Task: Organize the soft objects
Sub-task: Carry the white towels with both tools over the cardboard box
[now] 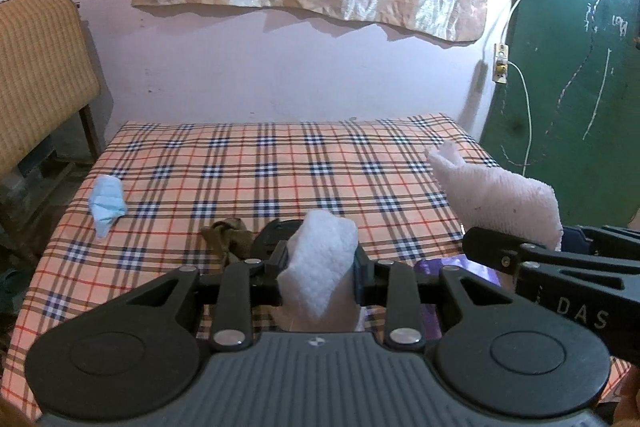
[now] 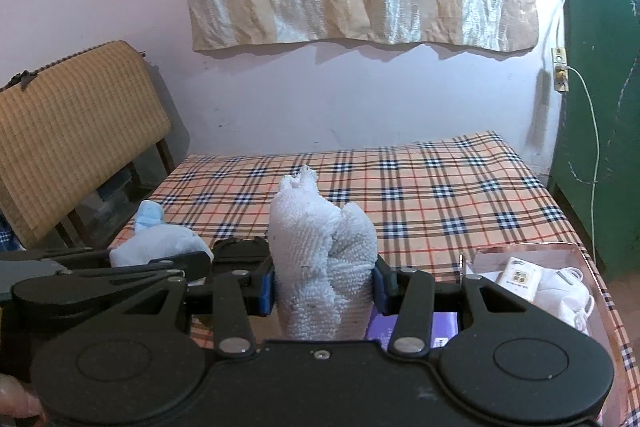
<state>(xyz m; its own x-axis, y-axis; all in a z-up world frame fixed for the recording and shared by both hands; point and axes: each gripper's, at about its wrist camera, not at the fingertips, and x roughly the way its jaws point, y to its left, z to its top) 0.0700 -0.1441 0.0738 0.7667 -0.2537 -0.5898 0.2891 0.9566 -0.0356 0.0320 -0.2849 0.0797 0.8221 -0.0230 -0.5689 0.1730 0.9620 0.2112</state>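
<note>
Above the plaid bed (image 1: 280, 163), each claw, left (image 1: 322, 263) and right (image 2: 324, 277), pinches one white towel (image 2: 320, 247) end.

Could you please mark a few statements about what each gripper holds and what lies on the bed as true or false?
1. The left gripper is shut on a piece of white cloth. True.
2. The right gripper is open and holds nothing. False: it is shut on a white towel.
3. A light blue cloth lies on the plaid bedsheet. True.
4. The tray at the right edge of the bed holds only red items. False: it holds white items.
5. The wall behind the bed is pale. True.
</note>
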